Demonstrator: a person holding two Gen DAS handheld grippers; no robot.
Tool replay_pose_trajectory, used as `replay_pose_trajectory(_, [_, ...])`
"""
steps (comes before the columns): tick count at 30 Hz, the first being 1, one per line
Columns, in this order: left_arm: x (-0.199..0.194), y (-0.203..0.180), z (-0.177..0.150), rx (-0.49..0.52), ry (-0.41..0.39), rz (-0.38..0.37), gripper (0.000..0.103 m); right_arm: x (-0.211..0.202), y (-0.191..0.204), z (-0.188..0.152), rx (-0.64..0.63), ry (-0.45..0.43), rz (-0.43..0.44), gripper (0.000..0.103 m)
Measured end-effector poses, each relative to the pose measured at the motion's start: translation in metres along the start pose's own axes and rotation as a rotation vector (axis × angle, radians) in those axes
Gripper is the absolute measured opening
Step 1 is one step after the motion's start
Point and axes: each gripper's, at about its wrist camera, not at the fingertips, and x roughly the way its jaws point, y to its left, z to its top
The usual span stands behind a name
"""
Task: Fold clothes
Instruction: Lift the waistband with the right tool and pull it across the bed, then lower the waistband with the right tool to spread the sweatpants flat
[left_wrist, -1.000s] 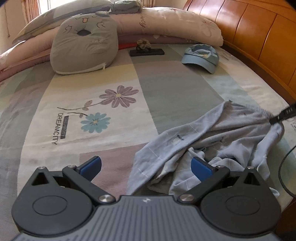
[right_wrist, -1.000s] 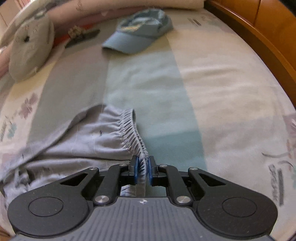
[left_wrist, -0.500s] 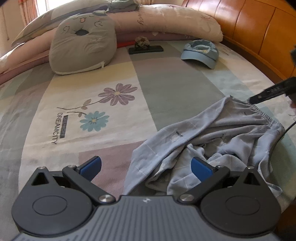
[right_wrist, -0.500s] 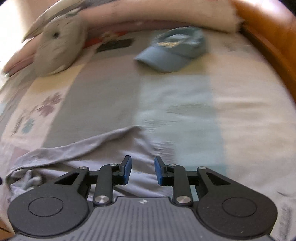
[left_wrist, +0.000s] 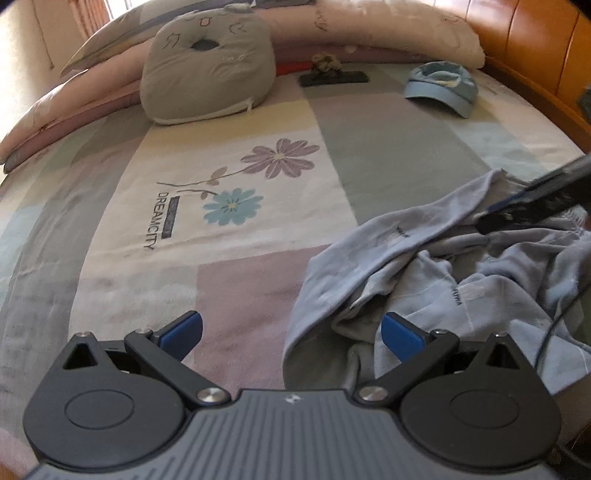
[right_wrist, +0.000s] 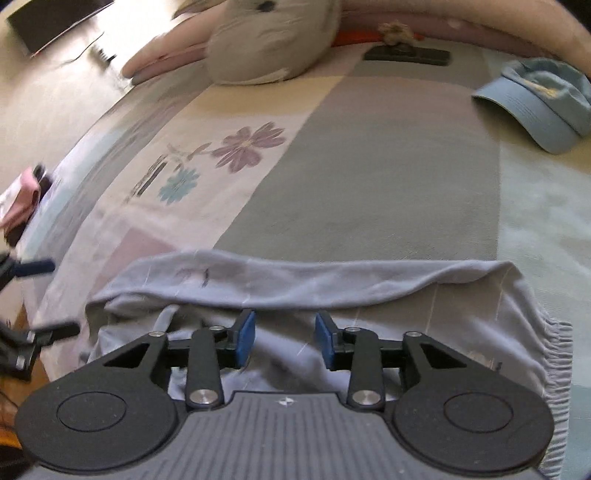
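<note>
On the bed (left_wrist: 155, 280), toward 4 o'clock in the left view, the trousers (left_wrist: 461, 280) lie crumpled, legs bunched. Spread them flat before any fold. Your right gripper (right_wrist: 284, 341) hangs over the cloth, jaws opening with nothing pinched; take one hem. Your left gripper (left_wrist: 291, 334) stands wide apart and empty; bring it to the 3 o'clock heap.

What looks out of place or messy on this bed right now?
The light blue garment lies crumpled in a heap at the bed's near edge, not yet folded. A blue cap sits loose near the pillows.
</note>
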Motion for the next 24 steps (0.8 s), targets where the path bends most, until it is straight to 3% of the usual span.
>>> replay_pose_trajectory(5, [0.017,0.004,-0.009,0.031,0.058,0.094,0.102,-0.023,-0.004,-0.019,0.027,-0.044,-0.014,0.056])
replay_pose_trajectory(11, [0.044,0.016,-0.011,-0.023,0.103,0.106,0.102,-0.041,-0.014,-0.042,0.132,-0.106,-0.004,0.059])
replay_pose_trajectory(21, [0.074,0.025,0.014,0.036,0.048,0.207,0.102,-0.050,-0.013,-0.076,0.310,-0.170,-0.011,0.060])
replay_pose_trajectory(24, [0.083,0.028,0.022,0.059,0.037,0.196,0.102,-0.052,-0.007,-0.078,0.320,-0.171,-0.026,0.060])
